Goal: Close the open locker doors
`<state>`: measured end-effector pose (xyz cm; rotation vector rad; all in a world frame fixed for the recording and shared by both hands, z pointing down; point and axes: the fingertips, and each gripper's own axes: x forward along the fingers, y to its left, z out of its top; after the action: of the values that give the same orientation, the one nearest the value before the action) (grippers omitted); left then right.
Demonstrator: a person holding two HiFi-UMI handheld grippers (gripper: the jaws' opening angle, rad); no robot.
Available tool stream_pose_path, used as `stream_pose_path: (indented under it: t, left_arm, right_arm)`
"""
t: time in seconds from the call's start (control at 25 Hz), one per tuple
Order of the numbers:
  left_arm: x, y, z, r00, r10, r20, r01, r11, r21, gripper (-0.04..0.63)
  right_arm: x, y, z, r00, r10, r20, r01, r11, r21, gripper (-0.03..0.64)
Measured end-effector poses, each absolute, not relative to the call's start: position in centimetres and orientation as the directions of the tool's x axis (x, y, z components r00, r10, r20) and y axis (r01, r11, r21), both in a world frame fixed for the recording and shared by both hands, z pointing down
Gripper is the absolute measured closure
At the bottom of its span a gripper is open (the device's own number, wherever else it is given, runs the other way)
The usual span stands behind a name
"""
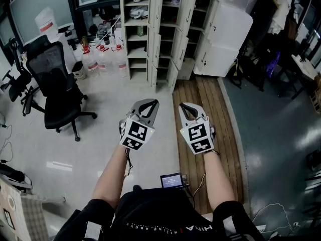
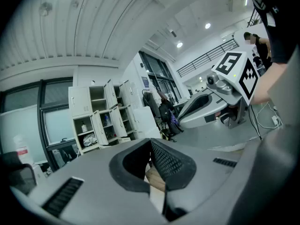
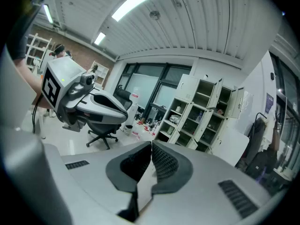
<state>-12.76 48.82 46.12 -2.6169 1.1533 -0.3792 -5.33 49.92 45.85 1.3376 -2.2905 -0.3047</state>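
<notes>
White lockers [image 1: 122, 34] cropped at top; doors [image 1: 156, 6] partly hide shelves [image 1: 137, 52].

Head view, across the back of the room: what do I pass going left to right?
black office chair → clear plastic jugs → lockers with open doors → white cabinet → dark coats and bags

Open locker doors [image 1: 186, 11] ahead; left tongs [image 1: 149, 103], right tongs [image 1: 186, 107] closed.
</notes>
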Motion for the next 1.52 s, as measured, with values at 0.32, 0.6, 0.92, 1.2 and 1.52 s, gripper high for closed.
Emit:
stream_pose_path:
  t: [0.32,0.6,0.92,1.2,1.52]
  left_arm:
    - [-12.1,48.5,46.6,0.643,-0.751,0.149,-0.691,-0.653,-0.310,0.575]
    - [-11.7,48.4,47.2,0.629,-0.760,0.164,-0.699,-0.645,-0.307,0.575]
    - [-9.3,49.0,48.2,0.645,-0.744,0.174,-0.682,-0.663,-0.310,0.575]
    - [-6.6,49.0,48.9,0.653,-0.737,0.173,-0.677,-0.671,-0.303,0.574]
    - [-2.9,49.3,50.0,0.656,-0.734,0.175,-0.679,-0.675,-0.288,0.574]
  right_arm:
    - [-4.5,49.7,45.8,-0.415,-0.860,0.296,-0.755,0.507,0.416,0.584]
    - [-4.2,50.1,45.8,-0.476,-0.835,0.277,-0.766,0.548,0.335,0.584]
    - [-2.1,50.2,47.1,-0.444,-0.846,0.296,-0.767,0.529,0.363,0.584]
    - [1.1,50.1,48.9,-0.453,-0.827,0.332,-0.781,0.548,0.300,0.584]
    - [5.7,49.7,50.9,-0.475,-0.808,0.349,-0.769,0.574,0.282,0.584]
